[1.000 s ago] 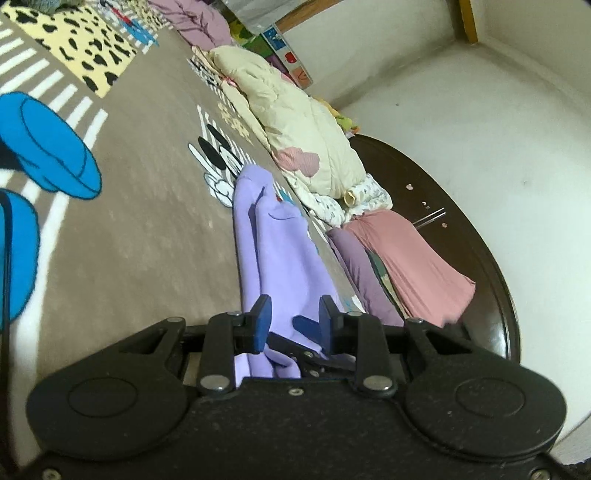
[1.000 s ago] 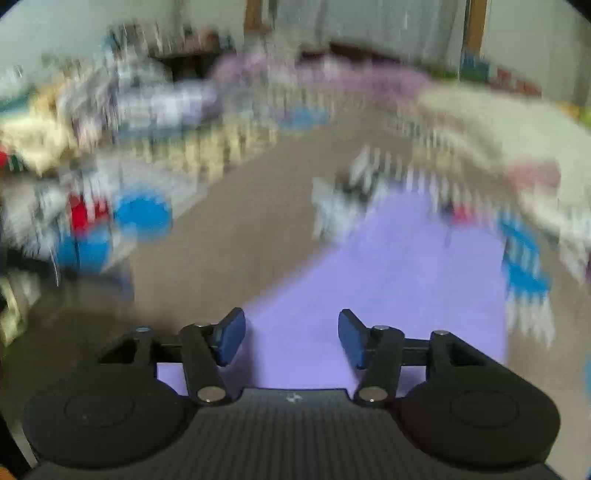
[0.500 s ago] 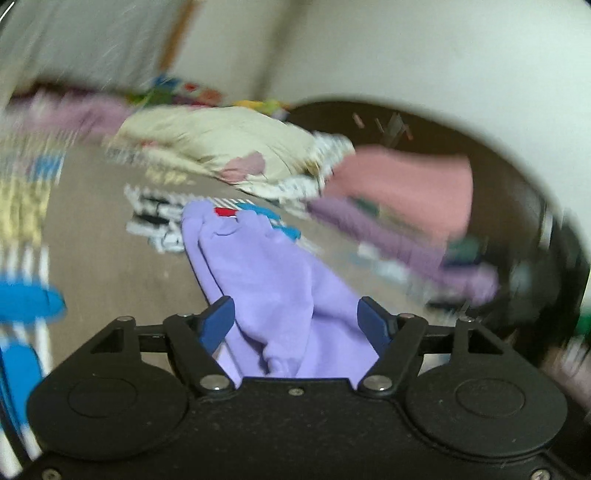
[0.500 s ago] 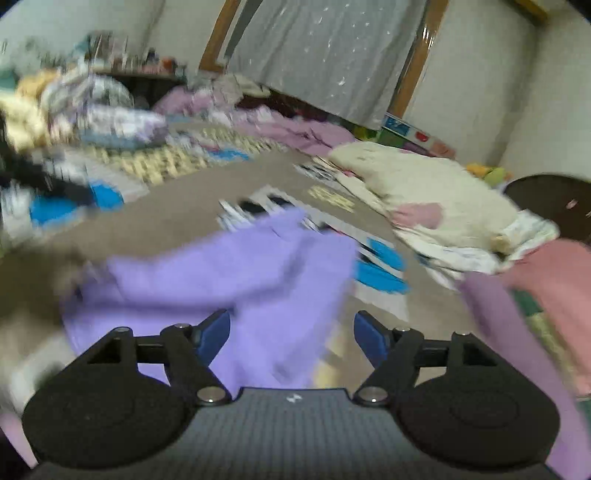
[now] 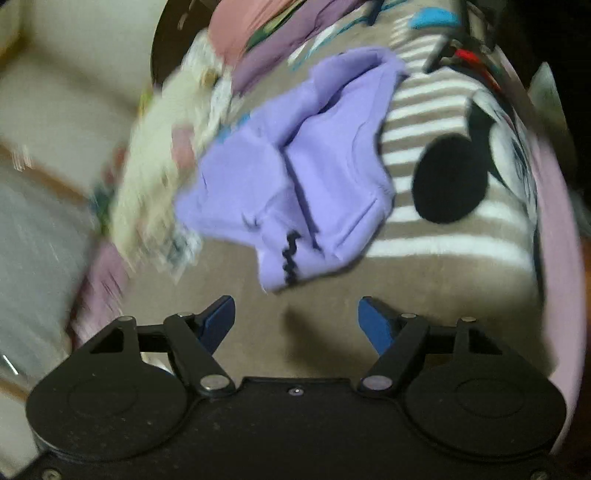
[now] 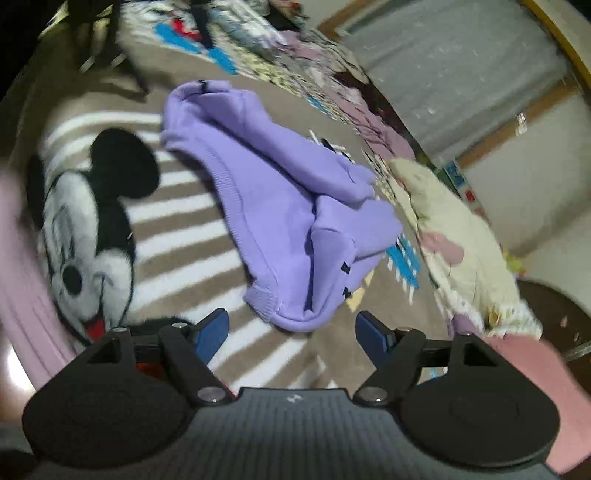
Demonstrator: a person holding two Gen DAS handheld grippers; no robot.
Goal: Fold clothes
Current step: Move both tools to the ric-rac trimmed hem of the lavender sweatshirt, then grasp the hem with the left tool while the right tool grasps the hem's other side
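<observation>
Lavender sweatshirt (image 5: 295,173) lies bunched on the cartoon-mouse rug (image 5: 454,221), folded over on itself in thick rolls rather than flat. In the left wrist view it sits at about 12 o'clock from the left claw (image 5: 296,320), apart from the blue fingertips (image 5: 221,314), with a dark zigzag mark on the corner nearest the claw. That claw is spread wide and has nothing between its fingers; only bare tan rug shows in the gap. At 10 o'clock a cream quilt (image 5: 159,158) smears into blur, and past it at 11 to 12 o'clock lie a pink garment (image 5: 240,26) and a plum-coloured garment (image 5: 273,55).

From the right wrist view the same sweatshirt (image 6: 280,206) stretches from 11 o'clock down to just ahead of the right claw (image 6: 291,326), its ribbed hem (image 6: 260,301) being the nearest part. The right claw is also spread, nothing pinched, and its fingertips (image 6: 212,328) stand clear of the cloth on either side of the hem's lower edge. The mouse face of the rug (image 6: 85,229) sits at 9 o'clock, with white stripes running under the sweatshirt. The cream quilt (image 6: 454,236) lies at 2 o'clock, just beside the sweatshirt's far end, and a pink garment (image 6: 528,369) sits at 3 to 4 o'clock. A pink sleeve (image 6: 22,295) crosses the left edge of this view.
</observation>
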